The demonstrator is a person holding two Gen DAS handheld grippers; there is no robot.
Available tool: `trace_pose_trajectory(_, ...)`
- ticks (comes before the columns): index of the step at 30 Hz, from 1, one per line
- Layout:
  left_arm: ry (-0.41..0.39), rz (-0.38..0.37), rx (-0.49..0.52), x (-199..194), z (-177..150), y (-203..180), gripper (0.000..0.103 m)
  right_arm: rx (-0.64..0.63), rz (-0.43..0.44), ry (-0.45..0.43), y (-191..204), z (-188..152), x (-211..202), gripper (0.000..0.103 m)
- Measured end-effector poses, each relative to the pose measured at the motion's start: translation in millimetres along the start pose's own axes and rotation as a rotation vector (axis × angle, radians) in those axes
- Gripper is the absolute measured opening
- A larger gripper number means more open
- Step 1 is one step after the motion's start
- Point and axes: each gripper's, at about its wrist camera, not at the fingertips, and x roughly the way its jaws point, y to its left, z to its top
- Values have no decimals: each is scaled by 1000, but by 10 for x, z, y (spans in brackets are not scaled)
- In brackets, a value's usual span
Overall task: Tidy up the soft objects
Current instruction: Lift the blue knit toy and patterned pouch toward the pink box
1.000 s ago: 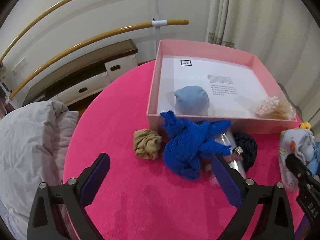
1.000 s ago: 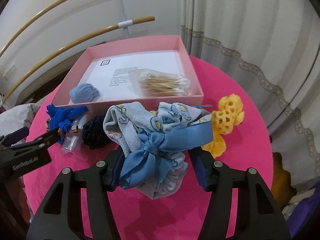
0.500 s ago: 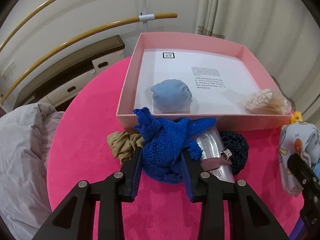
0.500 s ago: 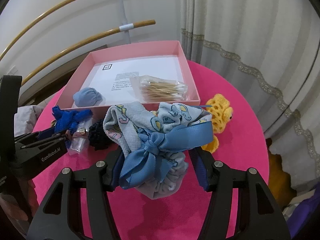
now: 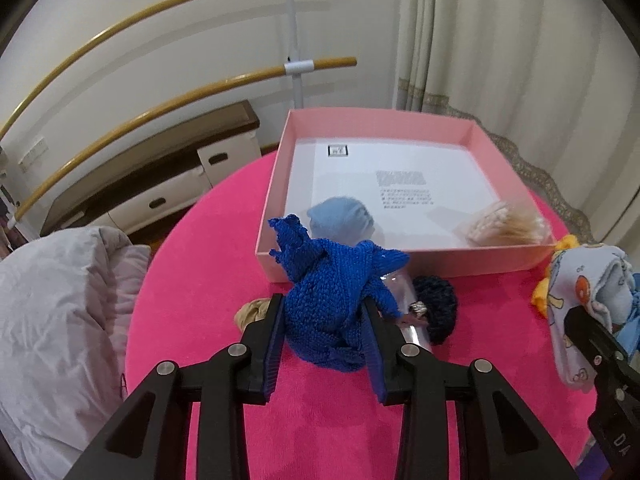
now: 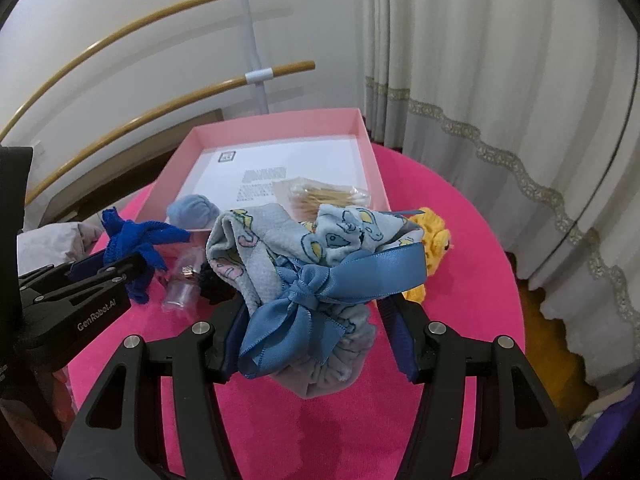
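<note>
The left tool (image 5: 324, 322) is clamped on a royal-blue knitted piece (image 5: 334, 300), both pads pressed into its sides, with the knit's points sticking up in front of the near wall of the pink box (image 5: 276, 184). The right tool (image 6: 312, 336) grips a printed pale-blue cloth bundle tied with a blue satin bow (image 6: 320, 280); the bundle bulges out between the fingers and hangs a little below them.

The pink box sits toward the far edge of the round pink tabletop (image 5: 192, 264). A printed white sheet (image 5: 400, 176) lines its floor. On that sheet, at the near left corner of the box, lies a light-blue soft ball (image 5: 342, 216), and at the near right corner a clear bag of cotton swabs (image 5: 504, 224).

On the tabletop just outside the box's near wall, a tan scrunchie (image 5: 252, 310) lies just left of the left tool's finger. To the right of the held knit lie a clear plastic packet with a small metal piece (image 5: 412, 316) and, touching it, a dark navy knitted item (image 5: 438, 306). A yellow crocheted item (image 6: 432, 240) lies near the right edge of the tabletop, behind the bow bundle.

A grey quilt (image 5: 52, 320) lies beside the tabletop's left edge.
</note>
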Motion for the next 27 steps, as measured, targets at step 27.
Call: trace_pose_trajectory(27,-244,-62,-8,-1697,-575,30,33,-17,29,-227,45,-92,-1000,57)
